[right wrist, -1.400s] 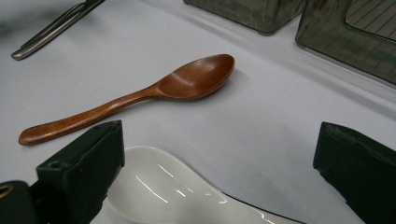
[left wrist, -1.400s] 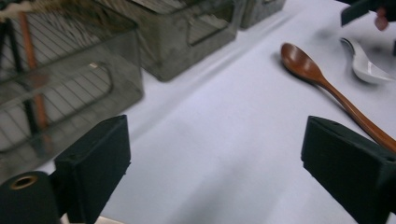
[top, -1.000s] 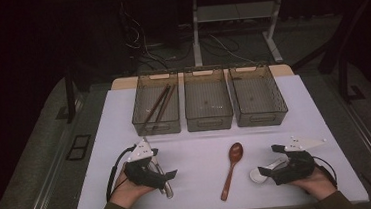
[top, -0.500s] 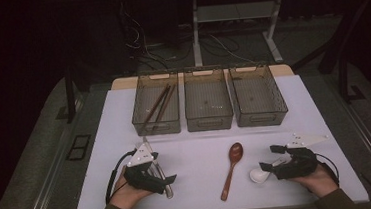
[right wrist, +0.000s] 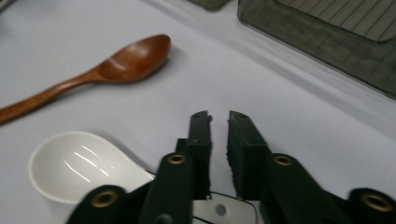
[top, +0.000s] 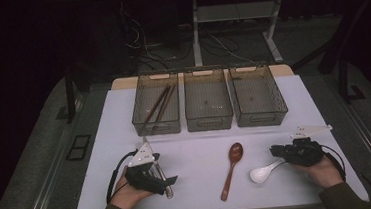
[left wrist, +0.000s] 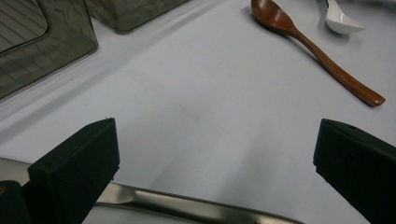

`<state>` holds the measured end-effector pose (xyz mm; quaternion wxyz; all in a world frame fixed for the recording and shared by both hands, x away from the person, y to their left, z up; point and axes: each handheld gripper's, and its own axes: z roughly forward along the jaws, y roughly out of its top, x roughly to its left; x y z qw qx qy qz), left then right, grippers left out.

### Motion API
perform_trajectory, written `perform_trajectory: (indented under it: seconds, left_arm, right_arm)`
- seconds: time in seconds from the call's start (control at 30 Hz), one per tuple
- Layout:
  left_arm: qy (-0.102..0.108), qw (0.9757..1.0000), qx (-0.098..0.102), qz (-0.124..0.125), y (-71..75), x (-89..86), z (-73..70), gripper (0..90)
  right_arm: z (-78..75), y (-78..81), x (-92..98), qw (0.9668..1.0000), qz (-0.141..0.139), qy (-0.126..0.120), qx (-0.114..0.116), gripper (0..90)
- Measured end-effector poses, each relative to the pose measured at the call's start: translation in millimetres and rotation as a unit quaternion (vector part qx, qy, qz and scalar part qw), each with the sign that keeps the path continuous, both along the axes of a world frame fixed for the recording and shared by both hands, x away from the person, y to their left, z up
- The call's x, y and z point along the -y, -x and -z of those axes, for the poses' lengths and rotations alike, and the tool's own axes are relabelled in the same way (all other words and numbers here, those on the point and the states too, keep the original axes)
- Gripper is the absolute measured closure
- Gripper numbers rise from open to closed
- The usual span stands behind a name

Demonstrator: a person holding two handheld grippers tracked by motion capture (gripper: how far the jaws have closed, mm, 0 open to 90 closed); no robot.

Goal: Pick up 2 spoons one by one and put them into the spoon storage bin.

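A white table top (top: 197, 148) stands in a dark room, with grey floor to either side, a bundle of cables (top: 143, 42) on the floor behind it and the pale legs of another table (top: 231, 15) further back. Along the far edge of the white surface sit three smoky see-through bins side by side: the left bin (top: 139, 119) holds dark chopsticks (top: 157, 106) lying lengthwise, while the middle bin (top: 209, 123) and the right bin (top: 279, 108) look bare. On the open surface in front of them a brown wooden spoon (top: 231, 168) lies with its bowl toward the bins, and just to its right lies a white ceramic spoon (top: 262, 171) with its bowl toward the wooden one, the two apart. The person's forearms come in from the near edge. The left hand (top: 125, 194) rests low on the table, holding the left gripper (top: 165, 181) level over a metal utensil (left wrist: 187, 207) that lies across the surface between its wide-open jaws; the pads do not press on it. The right hand (top: 321, 170) holds the right gripper (top: 276, 152) pointing left, level and close to the surface; its jaws have just been closing and now stand nearly together, with the white spoon's handle passing under them at the gripper's base; whether the pads pinch the handle cannot be told
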<state>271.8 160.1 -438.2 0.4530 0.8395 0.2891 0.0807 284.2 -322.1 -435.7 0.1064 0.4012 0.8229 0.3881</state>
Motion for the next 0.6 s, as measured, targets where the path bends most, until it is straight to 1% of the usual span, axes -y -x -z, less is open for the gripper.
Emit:
perform_trajectory:
  seconds: [0.07, 0.1, 0.17, 0.23, 0.27, 0.37, 0.5, 0.6]
  left_arm:
    - [-0.001, 1.0, -0.001, 0.001, -0.3, 0.1, 0.4, 0.0]
    - [0.0, 1.0, -0.001, 0.002, -0.2, 0.3, 0.5, 0.0]
    - [0.0, 1.0, 0.0, 0.003, 0.3, 0.6, 0.5, 0.7]
    - [-0.002, 1.0, 0.001, 0.004, 0.6, 0.7, 0.2, 1.0]
    - [-0.001, 1.0, 0.001, 0.003, 0.5, 0.7, 0.3, 1.0]
    - [0.0, 1.0, -0.001, 0.004, 0.4, -0.3, 0.5, 1.0]
    - [-0.001, 1.0, -0.003, 0.005, -0.2, -0.2, 1.9, 1.0]
    - [0.0, 1.0, -0.004, 0.005, -0.2, 0.0, 2.2, 1.0]
  right_arm:
    - [2.2, -1.4, 1.6, 0.9999, -0.005, 0.008, -0.007, 88.4]
    - [3.2, -1.7, 1.9, 0.9999, -0.005, 0.011, -0.009, 89.1]
    - [4.6, -2.3, 2.9, 0.9997, -0.009, 0.018, -0.013, 89.3]
    - [5.6, -1.8, 2.5, 0.9995, -0.009, 0.019, -0.023, 89.3]
    - [6.4, -1.6, 2.7, 0.9994, -0.01, 0.023, -0.023, 89.3]
    - [8.2, -0.3, 3.4, 0.999, -0.011, 0.027, -0.033, 89.3]
    - [8.1, 2.5, 3.9, 0.9989, -0.011, 0.025, -0.037, 89.3]
    - [8.1, 4.6, 3.5, 0.9987, -0.018, 0.029, -0.039, 89.3]
